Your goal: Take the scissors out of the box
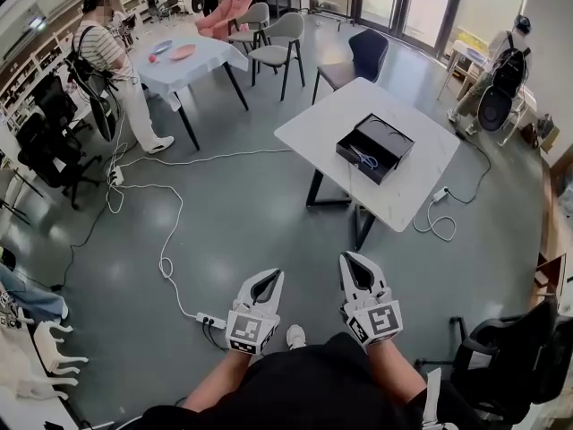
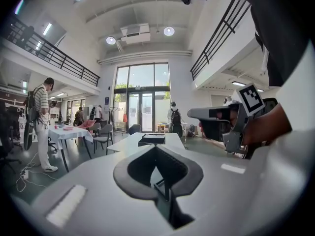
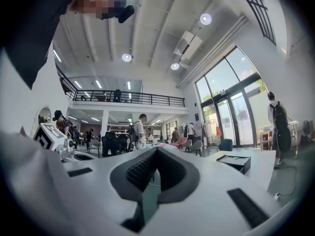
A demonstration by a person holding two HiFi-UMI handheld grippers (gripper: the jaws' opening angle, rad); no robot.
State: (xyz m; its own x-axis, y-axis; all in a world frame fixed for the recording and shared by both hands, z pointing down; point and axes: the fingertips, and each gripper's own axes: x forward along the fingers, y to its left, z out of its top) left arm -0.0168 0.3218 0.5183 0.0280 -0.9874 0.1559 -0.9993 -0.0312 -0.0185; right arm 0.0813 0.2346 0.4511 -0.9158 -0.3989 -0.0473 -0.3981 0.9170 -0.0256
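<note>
Head view: scissors [image 1: 364, 158] lie inside the open black box [image 1: 395, 138] on the white table [image 1: 333, 119], well apart from both grippers. Left gripper [image 1: 272, 277] and right gripper [image 1: 350, 260]: jaws together, nothing between them.

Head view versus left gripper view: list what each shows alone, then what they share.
Only the head view: blue-handled metal scissors lying inside the open black rectangular box. Only the left gripper view: round ceiling lights and a black balcony railing. Both: that box on the white rectangular table, and a standing person in a striped shirt.
</note>
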